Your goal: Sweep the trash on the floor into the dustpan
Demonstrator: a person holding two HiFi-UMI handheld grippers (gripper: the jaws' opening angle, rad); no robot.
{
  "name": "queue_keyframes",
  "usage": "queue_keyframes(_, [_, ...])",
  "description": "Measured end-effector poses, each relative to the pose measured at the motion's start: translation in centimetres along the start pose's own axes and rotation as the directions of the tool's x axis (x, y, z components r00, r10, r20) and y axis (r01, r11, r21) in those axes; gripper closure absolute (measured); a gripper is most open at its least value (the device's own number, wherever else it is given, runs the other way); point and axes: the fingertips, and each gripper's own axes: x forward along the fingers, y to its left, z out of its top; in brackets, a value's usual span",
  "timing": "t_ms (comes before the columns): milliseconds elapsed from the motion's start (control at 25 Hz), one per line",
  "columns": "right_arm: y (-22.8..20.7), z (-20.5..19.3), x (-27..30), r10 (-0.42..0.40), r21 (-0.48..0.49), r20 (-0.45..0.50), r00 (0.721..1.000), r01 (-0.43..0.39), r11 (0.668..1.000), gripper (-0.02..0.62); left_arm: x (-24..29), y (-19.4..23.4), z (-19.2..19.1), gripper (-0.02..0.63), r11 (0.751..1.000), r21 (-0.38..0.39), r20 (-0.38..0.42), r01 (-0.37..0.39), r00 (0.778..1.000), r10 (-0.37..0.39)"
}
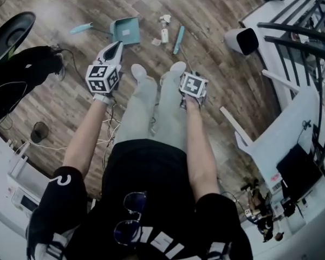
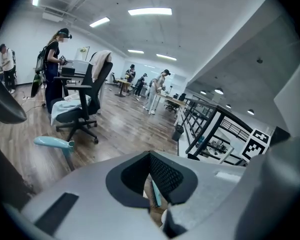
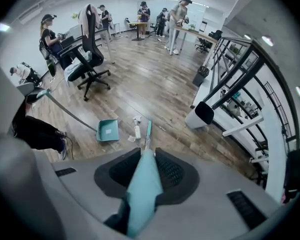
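**Broom in hand, litter not yet in the pan**

A person stands on a wood-plank floor (image 1: 216,15), seen from above, with a two-jaw gripper in each hand. The right gripper (image 1: 189,79) has its jaws clamped on the teal broom handle (image 3: 142,189), which runs up between the dark pads (image 3: 172,173) toward twelve o'clock. The broom head (image 1: 178,39) rests on the floor ahead of the person's shoes (image 1: 138,69). The left gripper (image 1: 117,45) grips nothing. Its jaws are drawn almost together, and only a narrow slit shows floor between them in its own view (image 2: 151,179).

The teal dustpan (image 1: 124,30) sits on the floor at twelve o'clock from the left gripper, mouth toward the litter. Its long handle (image 1: 81,28) stretches away to nine o'clock. The trash (image 1: 164,30), a few pale scraps and what looks like a small white bottle, lies at three o'clock from the pan, between it and the broom head and just beside both.

A white bin (image 1: 242,39) lies near a black railing (image 1: 298,31) at two o'clock. An office chair (image 3: 90,59) stands farther back.
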Motion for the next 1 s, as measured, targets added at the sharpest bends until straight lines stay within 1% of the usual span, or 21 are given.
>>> queue_keyframes(80, [-0.2,-0.2,0.6,-0.059,-0.028,-0.038,0.998,0.058,0.998,0.511,0.1,0.5,-0.8,0.609,1.0,-0.005,-0.016,-0.006,1.0,0.006])
queue_keyframes(120, [0.1,-0.2,0.9,-0.071,-0.035,-0.049,0.996,0.07,0.997,0.511,0.1,0.7,-1.0,0.609,1.0,-0.004,-0.021,-0.008,1.0,0.008])
queue_keyframes(240, [2.1,0.3,1.4,-0.056,-0.041,-0.043,0.998,0.054,0.998,0.511,-0.1,1.6,-1.3,0.609,1.0,-0.009,-0.023,-0.019,1.0,0.019])
queue_keyframes(400, [5.2,1.3,1.7,-0.041,-0.113,-0.023,0.999,0.038,0.993,0.511,-0.9,2.8,-1.3,0.609,0.999,-0.029,-0.01,-0.045,0.999,0.045])
queue_keyframes(560, [7.9,3.1,1.7,-0.002,-0.11,-0.004,1.0,0.002,0.994,0.511,-1.5,4.6,-0.8,0.609,0.997,-0.042,0.002,-0.072,0.997,0.072])
queue_keyframes(600, [8.7,3.6,1.7,0.022,-0.108,0.004,1.0,-0.021,0.994,0.512,-1.6,5.0,-0.8,0.609,0.995,-0.048,0.004,-0.082,0.997,0.082])
queue_keyframes(640, [10.2,4.1,1.8,0.075,-0.099,0.012,0.997,-0.073,0.992,0.511,-1.8,5.4,-0.8,0.609,0.994,-0.055,0.006,-0.092,0.996,0.092])
queue_keyframes(720, [13.9,4.9,2.0,0.207,-0.085,0.023,0.978,-0.205,0.975,0.511,-2.1,6.1,-0.6,0.609,0.992,-0.067,0.01,-0.111,0.994,0.112])
queue_keyframes(800, [16.3,5.4,2.1,0.271,-0.111,0.021,0.962,-0.267,0.957,0.511,-2.5,6.7,-0.5,0.609,0.989,-0.078,0.015,-0.129,0.991,0.131])
queue_keyframes(880, [18.4,5.6,2.1,0.308,-0.158,0.0,0.951,-0.304,0.939,0.511,-2.9,7.3,-0.4,0.609,0.985,-0.088,0.02,-0.149,0.988,0.151])
queue_keyframes(920, [19.1,5.4,2.0,0.314,-0.186,-0.023,0.949,-0.312,0.932,0.511,-3.1,7.6,-0.3,0.609,0.983,-0.094,0.024,-0.159,0.987,0.162])
queue_keyframes(1000, [19.6,5.2,1.7,0.278,-0.256,-0.065,0.958,-0.285,0.924,0.511,-3.6,8.2,-0.1,0.609,0.978,-0.108,0.031,-0.179,0.983,0.184])
